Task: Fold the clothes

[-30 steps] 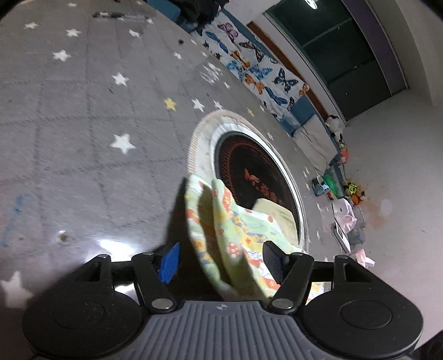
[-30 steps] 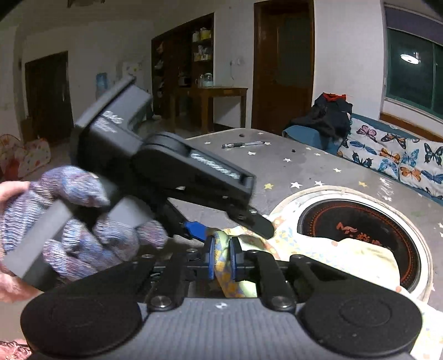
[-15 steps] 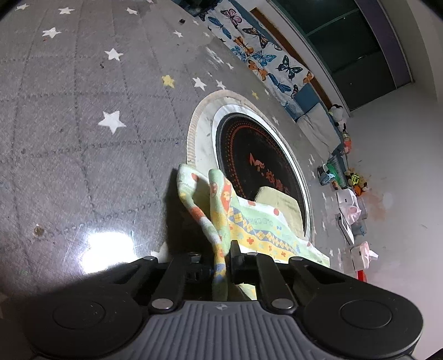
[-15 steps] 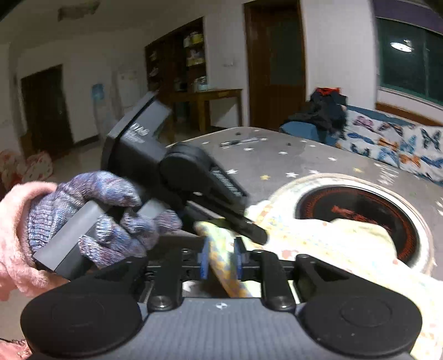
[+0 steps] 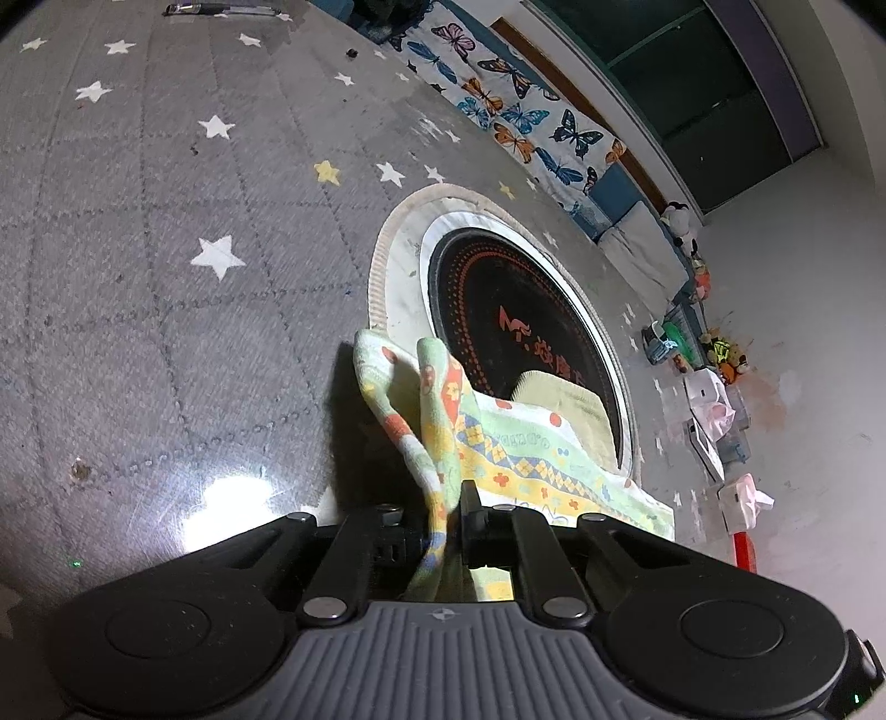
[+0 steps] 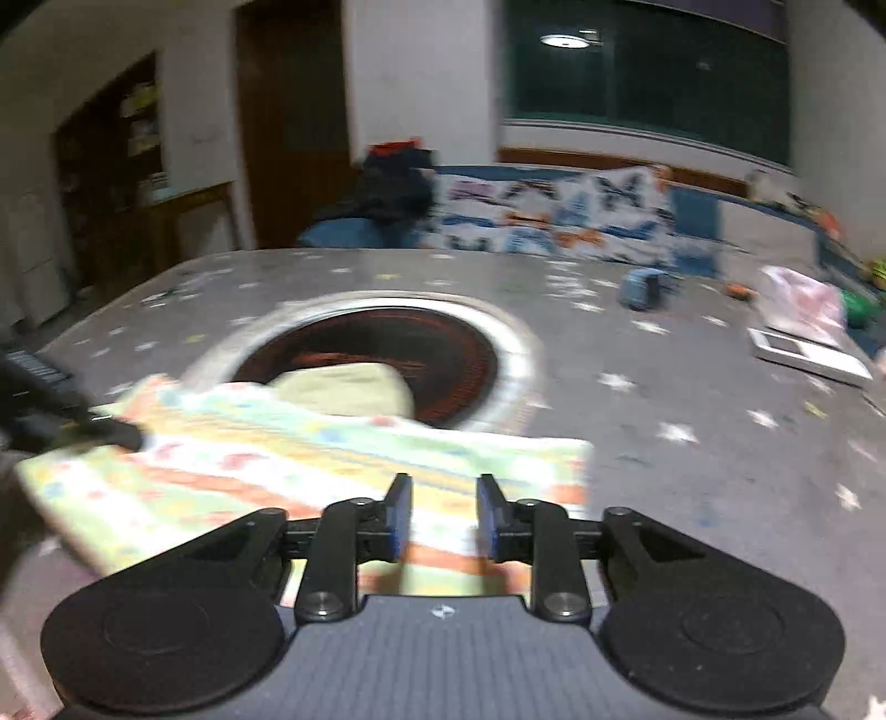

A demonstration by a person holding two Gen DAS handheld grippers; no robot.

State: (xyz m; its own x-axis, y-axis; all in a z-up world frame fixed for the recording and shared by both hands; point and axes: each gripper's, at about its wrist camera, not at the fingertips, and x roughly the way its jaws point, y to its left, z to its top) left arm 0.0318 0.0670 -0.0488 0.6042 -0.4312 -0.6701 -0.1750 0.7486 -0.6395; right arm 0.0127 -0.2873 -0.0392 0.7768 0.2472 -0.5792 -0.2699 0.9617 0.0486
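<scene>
A small pale-green patterned garment [image 5: 498,443] lies on the grey star-print table, partly over the round black cooktop [image 5: 515,327]. My left gripper [image 5: 443,509] is shut on a bunched edge of the garment and lifts it off the table. In the blurred right wrist view the garment [image 6: 310,459] lies flat in front of my right gripper [image 6: 440,515], which is open and empty just above the garment's near edge. The left gripper's finger [image 6: 83,426] shows at the left edge, on the garment's corner.
A white ring [image 5: 387,266] surrounds the cooktop. A pen [image 5: 216,8] lies at the table's far edge. A butterfly-print sofa [image 6: 554,216] stands behind the table. A white box [image 6: 803,349] and a blue object [image 6: 642,288] sit at the table's right.
My left gripper closed on the garment's edge and lifted it. My right gripper let go of the garment, opened and swung to the right along its near edge.
</scene>
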